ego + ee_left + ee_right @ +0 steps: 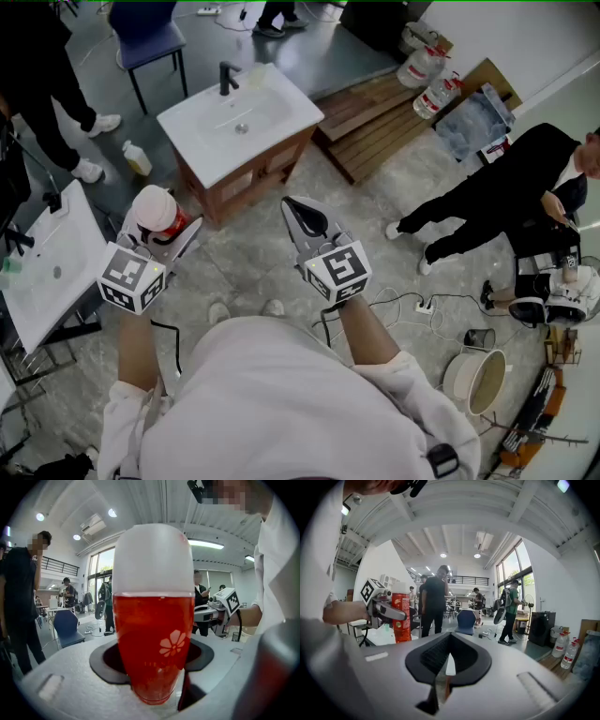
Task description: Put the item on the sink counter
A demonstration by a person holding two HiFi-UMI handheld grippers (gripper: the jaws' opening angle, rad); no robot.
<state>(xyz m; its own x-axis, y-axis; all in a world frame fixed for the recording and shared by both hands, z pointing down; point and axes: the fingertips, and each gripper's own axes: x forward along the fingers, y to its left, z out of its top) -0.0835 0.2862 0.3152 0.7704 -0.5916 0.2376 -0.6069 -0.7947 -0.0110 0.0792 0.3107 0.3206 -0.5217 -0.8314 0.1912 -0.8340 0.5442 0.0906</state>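
Note:
My left gripper (165, 234) is shut on a red bottle (156, 214) with a white cap, held upright above the floor. In the left gripper view the red bottle (153, 639), marked with a white flower, fills the middle between the jaws of my left gripper (154, 686). My right gripper (300, 211) is shut and holds nothing; it hangs to the right of the bottle. The right gripper view shows the closed right gripper (449, 641) and, to the left, the red bottle (400, 618). The sink counter (281, 103), a white basin on a wooden cabinet, stands ahead.
A second white sink (70, 239) stands at my left. A small bottle (137, 157) sits on the floor near the cabinet. A wooden pallet (375, 122) with water jugs (431, 84) lies behind the counter. People stand left and right; cables (412, 305) and a bucket (476, 380) lie at the right.

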